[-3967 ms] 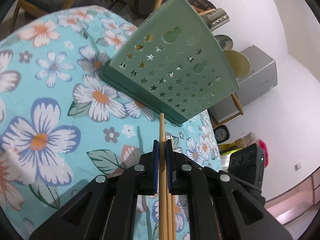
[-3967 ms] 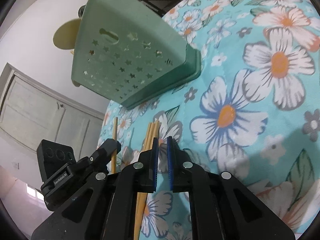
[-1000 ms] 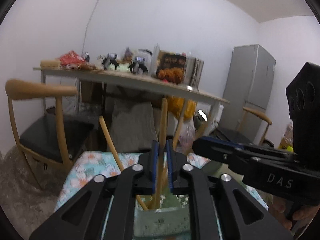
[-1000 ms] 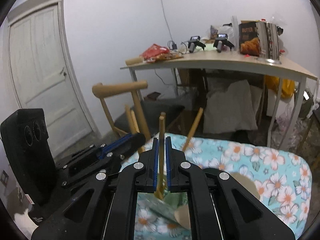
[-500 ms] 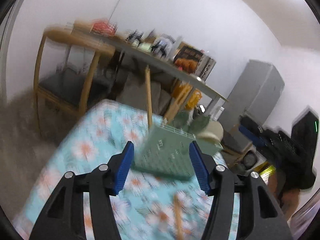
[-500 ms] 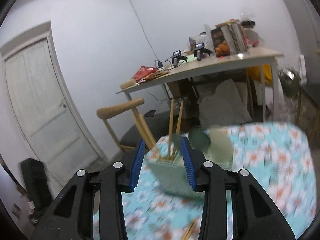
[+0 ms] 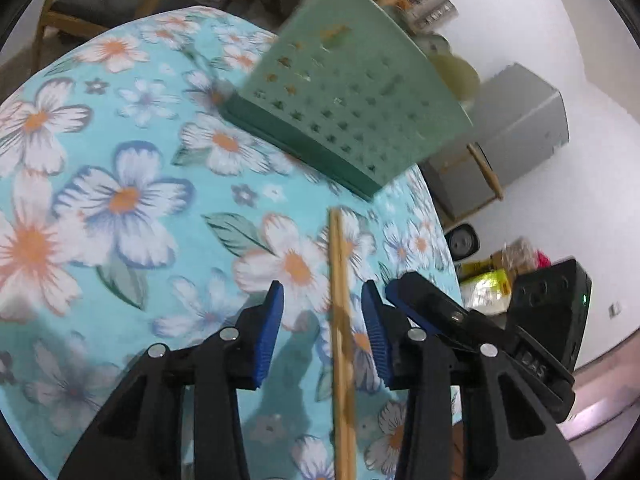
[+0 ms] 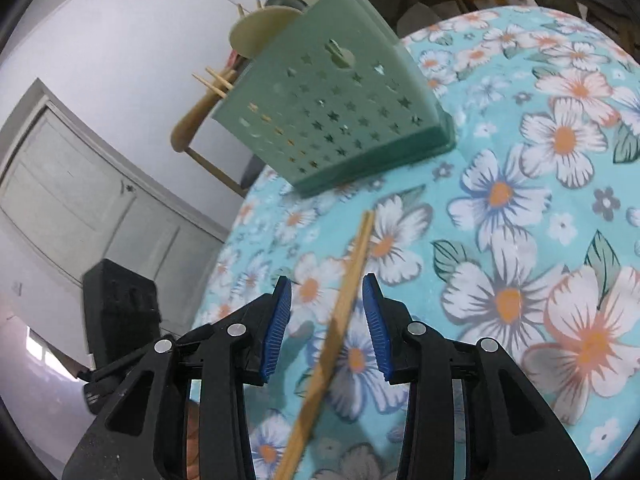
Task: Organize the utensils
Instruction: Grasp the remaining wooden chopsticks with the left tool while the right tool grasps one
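While a wooden chopstick (image 7: 340, 320) lies flat on the floral tablecloth (image 7: 120, 200), the left gripper (image 7: 322, 336) straddles it, jaws wide apart, gripping nothing. Right gripper (image 8: 326, 334) likewise: spread wide over a chopstick (image 8: 340, 308) (same one or another, can't tell), no contact. Green star-perforated utensil holder (image 8: 332, 120) stands just beyond the stick tips, chopsticks and flat spoons poking from its top.
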{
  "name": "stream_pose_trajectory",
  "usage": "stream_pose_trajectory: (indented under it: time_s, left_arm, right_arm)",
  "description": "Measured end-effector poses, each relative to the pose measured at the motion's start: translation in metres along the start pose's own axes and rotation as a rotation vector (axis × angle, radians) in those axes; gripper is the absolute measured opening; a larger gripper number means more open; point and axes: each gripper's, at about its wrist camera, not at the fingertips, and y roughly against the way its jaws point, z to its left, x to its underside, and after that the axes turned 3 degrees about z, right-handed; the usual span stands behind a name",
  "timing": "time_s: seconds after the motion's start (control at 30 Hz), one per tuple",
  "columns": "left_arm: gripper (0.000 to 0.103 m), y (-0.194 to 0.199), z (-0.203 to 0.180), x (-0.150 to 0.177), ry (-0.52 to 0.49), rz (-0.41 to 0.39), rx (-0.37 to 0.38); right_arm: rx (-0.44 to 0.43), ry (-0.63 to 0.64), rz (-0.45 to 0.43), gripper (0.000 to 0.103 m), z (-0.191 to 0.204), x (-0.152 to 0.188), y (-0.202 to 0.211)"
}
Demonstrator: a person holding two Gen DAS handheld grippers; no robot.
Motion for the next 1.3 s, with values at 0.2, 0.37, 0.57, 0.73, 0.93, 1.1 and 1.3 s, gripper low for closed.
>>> stream_pose_trajectory:
  time_s: [0.2, 0.37, 0.57, 0.73, 0.93, 1.1, 1.3]
  left_arm:
    - [0.038, -0.002, -0.028, 0.011, -0.188, -0.041, -0.218]
    - [0.026, -0.003, -0.024, 0.001, -0.176, -0.084, -0.248]
    - [0.02, -0.015, -0.009, -0.01, -0.084, -0.016, -0.076]
    - [0.014, -0.023, -0.002, -0.018, -0.023, 0.018, 0.012]
    - [0.012, -0.04, 0.0, -0.021, 0.014, 0.064, 0.049]
    - [0.01, -0.048, -0.009, -0.018, -0.03, 0.074, 0.025]
    - [0.006, -0.055, -0.011, -0.018, -0.028, 0.078, 0.008]
  right_arm:
    - [0.094, 0.024, -0.073, 0.037, 0.002, 0.006, 0.009]
    - [0.113, 0.024, -0.032, 0.023, -0.005, 0.008, -0.003]
    - [0.083, -0.008, -0.026, 0.015, -0.013, 0.004, -0.006]
    - [0.042, -0.049, -0.002, 0.015, -0.022, 0.0, -0.011]
    - [-0.019, -0.109, 0.045, 0.015, -0.029, 0.0, -0.023]
    - [0.004, -0.099, 0.044, 0.015, -0.027, -0.002, -0.03]
    - [-0.017, -0.127, 0.057, 0.013, -0.034, -0.003, -0.032]
